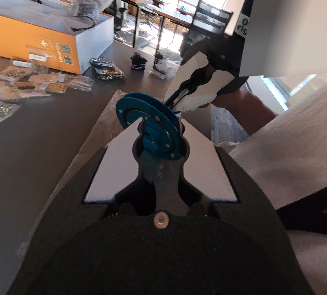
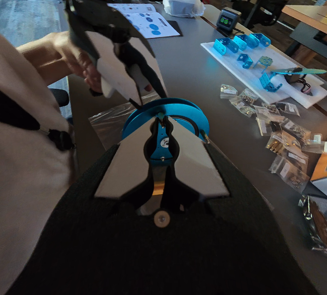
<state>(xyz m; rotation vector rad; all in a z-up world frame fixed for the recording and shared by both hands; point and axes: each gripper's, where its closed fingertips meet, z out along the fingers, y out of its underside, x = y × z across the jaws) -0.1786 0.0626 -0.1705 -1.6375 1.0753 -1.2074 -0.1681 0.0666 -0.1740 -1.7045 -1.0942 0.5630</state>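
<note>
A blue round two-disc assembly (image 1: 131, 107) is held up above the dark table (image 1: 53, 136). My left gripper (image 1: 161, 121) is shut on its rim, one finger on each side of the discs. In the right wrist view the left gripper (image 2: 138, 105) comes in from the upper left and pinches the top edge of the assembly (image 2: 185, 109). My right gripper (image 2: 161, 119) is shut on a small post (image 2: 161, 115) that stands out of the disc face. A second brass post (image 2: 204, 136) sticks out at the right. The right gripper (image 1: 170, 105) shows at the far rim in the left wrist view.
An orange and white box (image 1: 44, 42), small bags of hardware (image 1: 53, 82) and two black servos (image 1: 138, 60) lie on the table. A white foam tray (image 2: 230, 63) carries blue brackets (image 2: 224, 45). A booklet (image 2: 155, 24), a small screen device (image 2: 228, 19) and a clear bag (image 2: 109, 120) lie nearby. The grippers are tip to tip, or close to it.
</note>
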